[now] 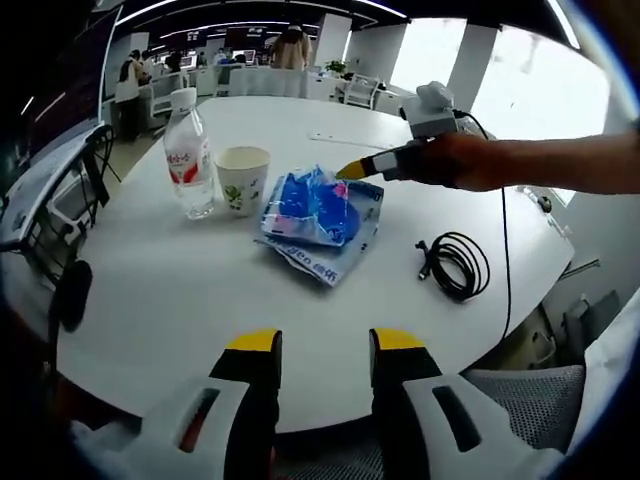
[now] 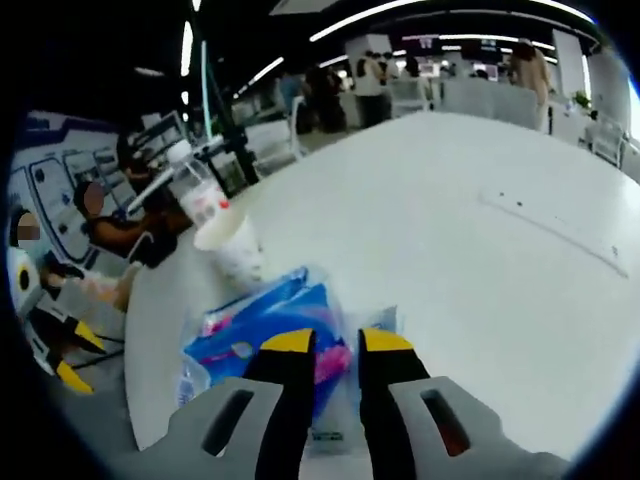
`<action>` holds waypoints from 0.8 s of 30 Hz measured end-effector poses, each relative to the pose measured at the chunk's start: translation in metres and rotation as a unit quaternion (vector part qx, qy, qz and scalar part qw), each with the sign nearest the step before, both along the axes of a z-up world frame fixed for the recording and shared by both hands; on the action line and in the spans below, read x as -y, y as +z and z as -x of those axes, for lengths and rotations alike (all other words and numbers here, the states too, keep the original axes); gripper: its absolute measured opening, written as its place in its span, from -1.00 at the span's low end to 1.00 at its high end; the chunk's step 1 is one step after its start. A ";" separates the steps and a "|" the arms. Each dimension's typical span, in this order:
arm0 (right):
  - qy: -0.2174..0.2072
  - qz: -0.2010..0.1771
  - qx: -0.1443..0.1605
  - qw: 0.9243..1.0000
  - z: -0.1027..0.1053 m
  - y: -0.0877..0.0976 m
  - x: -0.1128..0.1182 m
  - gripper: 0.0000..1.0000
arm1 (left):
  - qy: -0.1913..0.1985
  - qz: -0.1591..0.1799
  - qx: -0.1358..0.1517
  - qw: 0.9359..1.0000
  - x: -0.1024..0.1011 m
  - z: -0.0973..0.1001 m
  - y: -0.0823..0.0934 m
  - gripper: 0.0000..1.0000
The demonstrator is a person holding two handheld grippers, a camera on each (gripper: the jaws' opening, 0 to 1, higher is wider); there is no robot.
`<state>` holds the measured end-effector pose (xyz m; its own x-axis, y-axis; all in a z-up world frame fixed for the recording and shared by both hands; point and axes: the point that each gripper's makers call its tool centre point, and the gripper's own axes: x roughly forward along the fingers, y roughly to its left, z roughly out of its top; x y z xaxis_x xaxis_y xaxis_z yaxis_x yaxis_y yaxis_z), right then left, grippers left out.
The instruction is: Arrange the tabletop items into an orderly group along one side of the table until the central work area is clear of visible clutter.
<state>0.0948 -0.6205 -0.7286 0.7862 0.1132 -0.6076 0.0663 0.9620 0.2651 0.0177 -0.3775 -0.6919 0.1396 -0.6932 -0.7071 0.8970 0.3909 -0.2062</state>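
Observation:
A blue plastic packet (image 1: 318,205) (image 2: 262,325) lies on a flat white pouch (image 1: 322,264) in the middle of the round white table (image 1: 180,290). A hand brings my right gripper (image 1: 357,168) (image 2: 337,342) in from the right. Its jaws stand a narrow gap apart, closed on the packet's far edge. Left of the packet stand a paper cup (image 1: 242,178) (image 2: 232,248) and a clear water bottle (image 1: 189,158) (image 2: 196,192) with a red label. My left gripper (image 1: 325,343) (image 2: 72,357) is open over the near table edge, with nothing between its jaws.
A coiled black cable (image 1: 457,263) lies on the table right of the packet, with its lead running off toward the far right. A grey chair (image 1: 525,390) stands at the near right edge. Office desks and people fill the background. A person (image 2: 130,230) is at the table's left.

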 end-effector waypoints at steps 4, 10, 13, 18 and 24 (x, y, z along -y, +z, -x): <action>0.010 0.013 -0.019 1.000 0.000 -0.011 -0.005 -0.83 | 0.003 -0.001 -0.002 1.000 -0.002 0.000 -0.001 -0.33; 0.010 0.017 -0.017 1.000 0.010 -0.009 -0.005 -1.00 | 0.001 -0.002 -0.002 1.000 -0.002 0.001 -0.003 -0.34; 0.016 0.019 -0.017 1.000 0.016 -0.008 -0.007 -1.00 | 0.004 -0.007 -0.012 1.000 -0.003 0.002 -0.011 -0.35; 0.016 0.020 -0.013 1.000 0.031 -0.004 -0.009 -1.00 | -0.009 -0.006 -0.011 1.000 0.003 0.009 -0.009 -0.35; -0.014 0.005 -0.021 1.000 0.054 -0.007 -0.013 -1.00 | -0.015 -0.007 -0.011 1.000 0.005 0.010 -0.009 -0.35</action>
<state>0.0410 -0.6074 -0.7357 0.7623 0.0854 -0.6416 0.1038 0.9623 0.2515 0.0076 -0.3825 -0.7011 0.1038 -0.6870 -0.7192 0.9038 0.3670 -0.2201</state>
